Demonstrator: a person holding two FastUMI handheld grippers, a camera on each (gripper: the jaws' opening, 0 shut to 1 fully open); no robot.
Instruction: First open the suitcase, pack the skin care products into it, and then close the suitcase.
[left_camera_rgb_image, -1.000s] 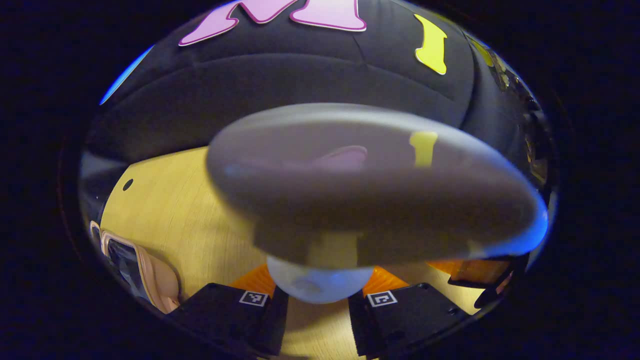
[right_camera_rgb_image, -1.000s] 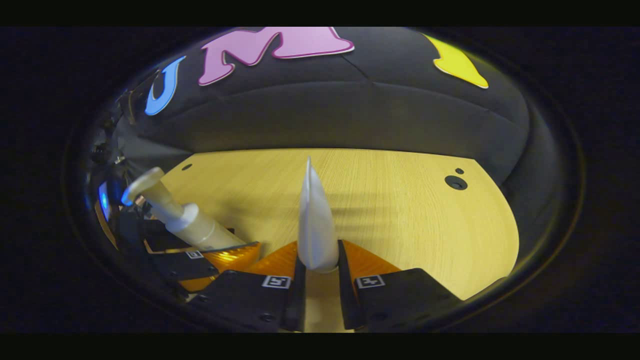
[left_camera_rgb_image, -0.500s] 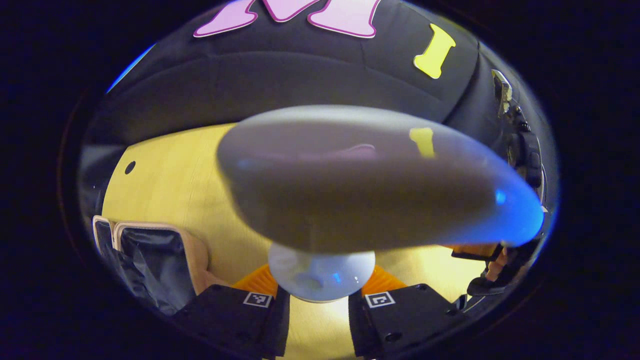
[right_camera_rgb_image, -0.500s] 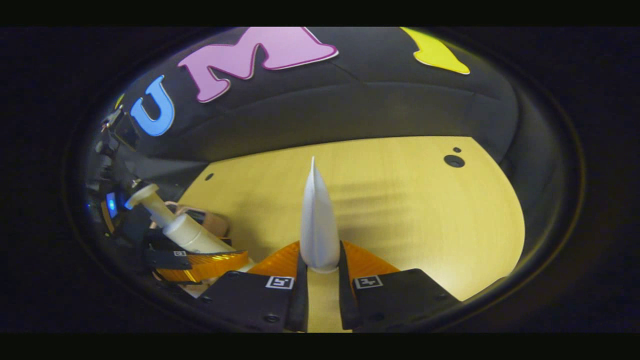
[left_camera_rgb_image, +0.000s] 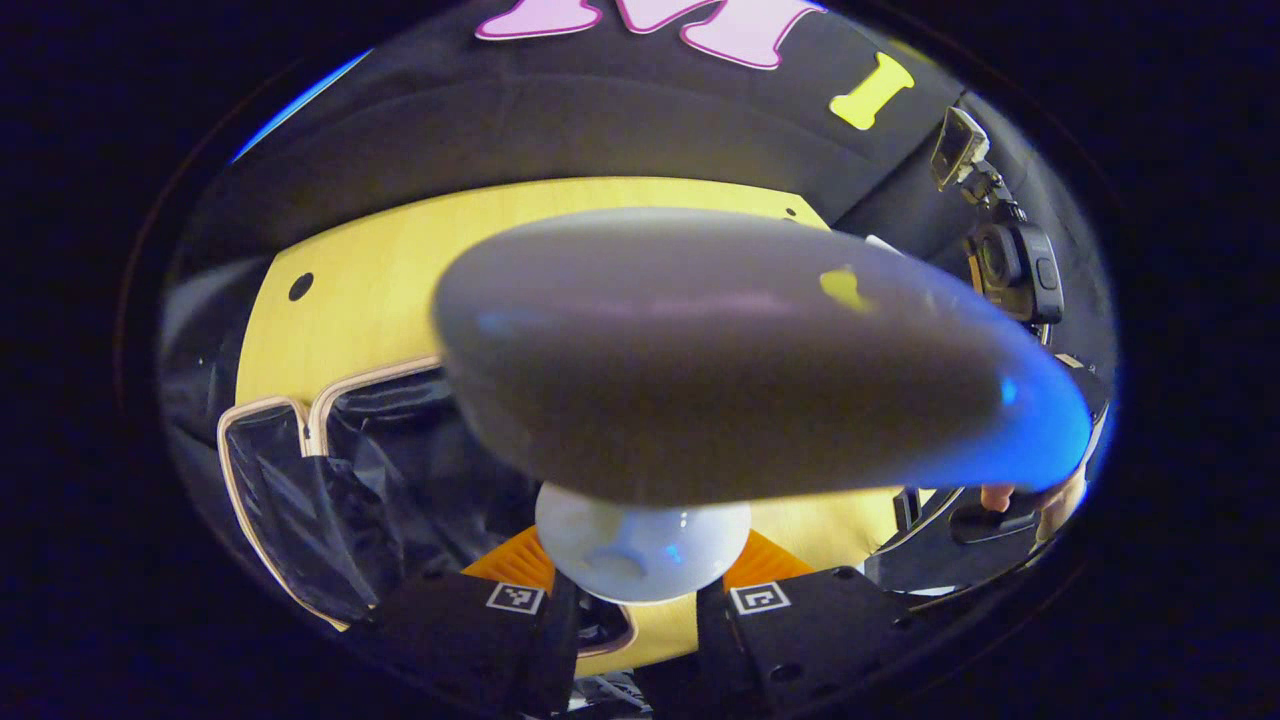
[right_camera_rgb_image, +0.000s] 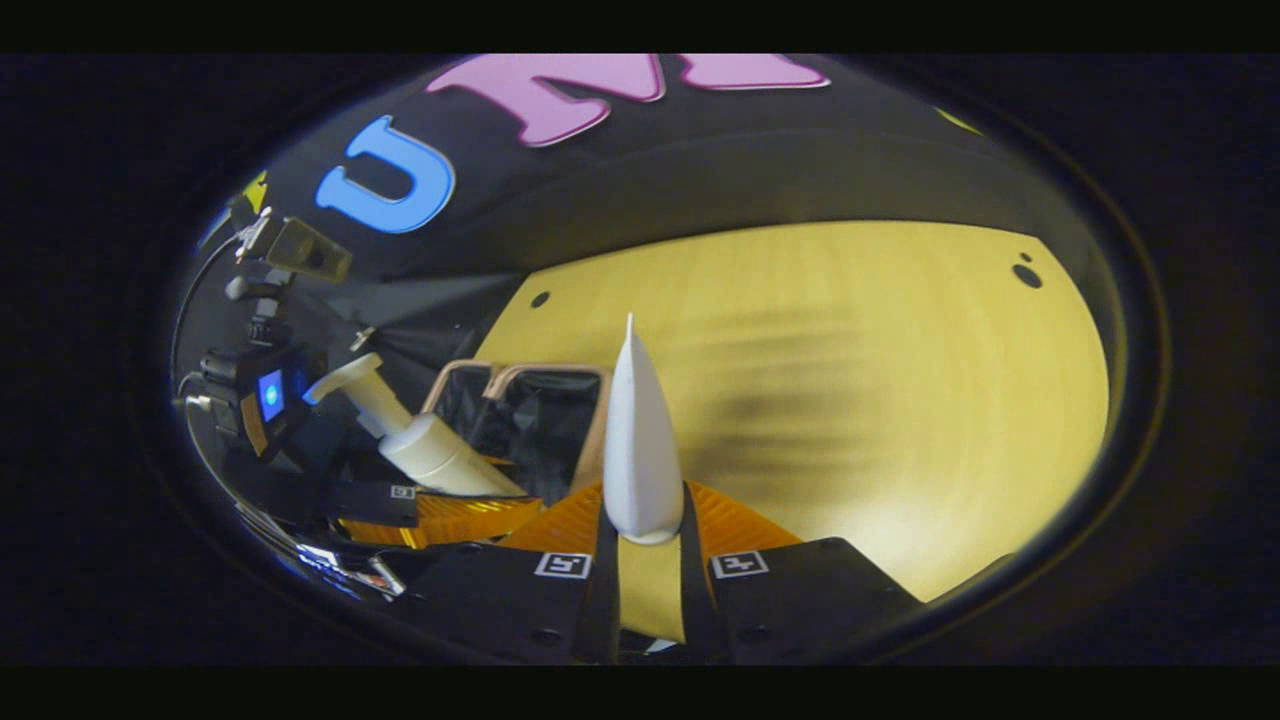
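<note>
While its two fingers press on the white neck of a pump bottle (left_camera_rgb_image: 640, 550), the left claw (left_camera_rgb_image: 637, 600) holds that bottle pointing straight out along the fingers, so that the wide pump head fills the middle of the left gripper view as a blurred grey oval. Below and to the left of the bottle lies the open suitcase (left_camera_rgb_image: 300, 470), its pale rim framing a crumpled black lining; it rests on the yellow wooden counter (left_camera_rgb_image: 380, 270), and the claw hangs above its near edge. At the far right of the same view a person's hand (left_camera_rgb_image: 1020, 495) grips the handle of the other tool, with a small camera on a stalk (left_camera_rgb_image: 1010, 265) above it.

Seen in the right gripper view, the right claw (right_camera_rgb_image: 648, 550) is closed on the lower end of a white tube (right_camera_rgb_image: 636, 440), which stands up edge-on between the fingers and tapers to a thin point. Beyond and left of the tube, the suitcase (right_camera_rgb_image: 520, 410) shows again, open, with its black lining exposed. Farther left, the pump bottle (right_camera_rgb_image: 420, 450) slants up and to the left in the left claw (right_camera_rgb_image: 430, 505), above the suitcase's side. The counter (right_camera_rgb_image: 850, 380) stretches away to the right.
</note>
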